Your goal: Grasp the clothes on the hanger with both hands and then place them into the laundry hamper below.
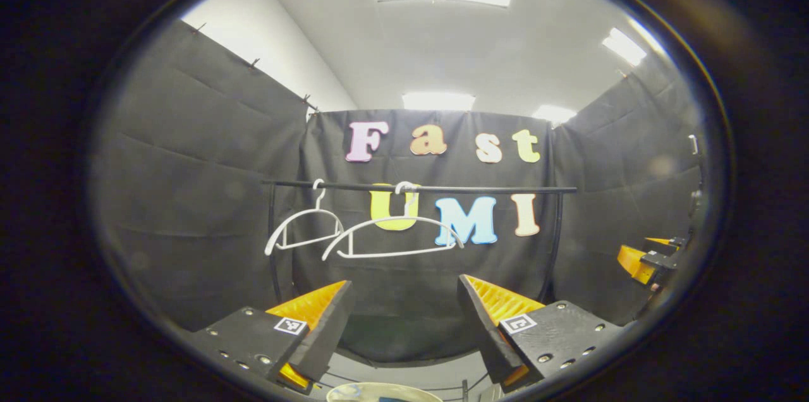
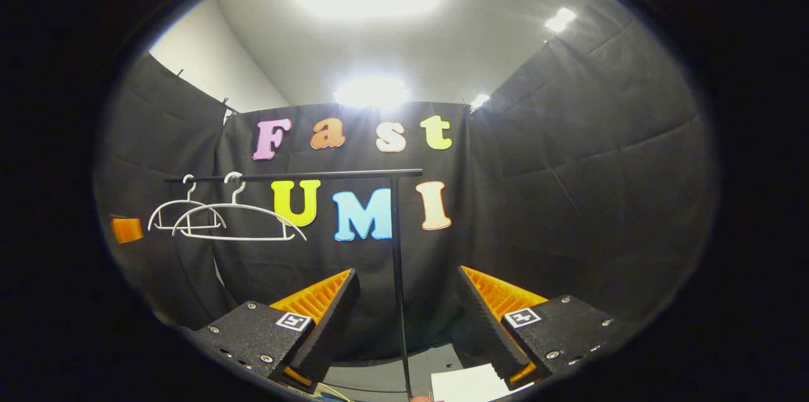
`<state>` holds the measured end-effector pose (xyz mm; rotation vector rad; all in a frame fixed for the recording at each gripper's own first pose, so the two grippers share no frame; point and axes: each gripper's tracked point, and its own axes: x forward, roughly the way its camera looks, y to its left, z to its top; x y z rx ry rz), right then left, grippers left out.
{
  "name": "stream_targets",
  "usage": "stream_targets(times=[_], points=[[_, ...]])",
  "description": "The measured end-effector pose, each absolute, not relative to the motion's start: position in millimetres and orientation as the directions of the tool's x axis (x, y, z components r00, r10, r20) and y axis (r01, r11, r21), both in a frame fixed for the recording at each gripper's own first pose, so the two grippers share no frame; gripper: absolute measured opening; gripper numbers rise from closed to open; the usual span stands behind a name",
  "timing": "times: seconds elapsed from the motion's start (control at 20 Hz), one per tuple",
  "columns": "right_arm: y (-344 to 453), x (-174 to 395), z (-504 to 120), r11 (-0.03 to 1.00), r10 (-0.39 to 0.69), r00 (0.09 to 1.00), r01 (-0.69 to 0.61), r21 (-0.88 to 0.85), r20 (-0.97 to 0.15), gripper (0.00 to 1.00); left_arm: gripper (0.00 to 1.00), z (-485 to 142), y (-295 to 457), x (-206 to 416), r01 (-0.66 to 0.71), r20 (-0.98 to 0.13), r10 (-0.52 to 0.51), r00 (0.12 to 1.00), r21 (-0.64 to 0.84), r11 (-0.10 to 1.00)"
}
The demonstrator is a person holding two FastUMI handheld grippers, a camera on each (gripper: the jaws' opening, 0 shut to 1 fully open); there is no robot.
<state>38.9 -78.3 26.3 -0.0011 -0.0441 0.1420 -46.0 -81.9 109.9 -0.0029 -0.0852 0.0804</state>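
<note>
Clothes are off both hangers (image 1: 392, 237) on the far rail (image 1: 417, 188), and left gripper (image 1: 404, 320) and right gripper (image 2: 407, 316) gape empty, so best simply pull clear.

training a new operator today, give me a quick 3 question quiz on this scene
1. True or false: clothes hang on the two white hangers.
2. Multiple choice: the left gripper is a) open, b) shut on a hanger, c) shut on cloth.
3. Fill in: both hangers hang from a black ____.

Key:
1. False, both hangers are bare.
2. a, its orange fingers stand apart with nothing between them.
3. rail
</note>
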Motion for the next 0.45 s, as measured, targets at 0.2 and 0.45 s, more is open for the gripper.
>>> stream_targets(times=[0.2, 0.45], points=[[-73.9, 29.1, 18.2, 0.992, 0.115, 0.993, -0.114, -0.060, 0.019, 0.92, 0.94, 101.1, -57.1, -53.2, -0.068, 0.081, 0.072, 0.994, -0.052, 0.996], [-46.9, 14.2, 13.1, 0.993, 0.108, 0.994, -0.107, -0.056, 0.015, 0.92, 0.94, 91.7, -24.6, -60.1, -0.072, 0.087, 0.072, 0.994, -0.006, 0.997]])
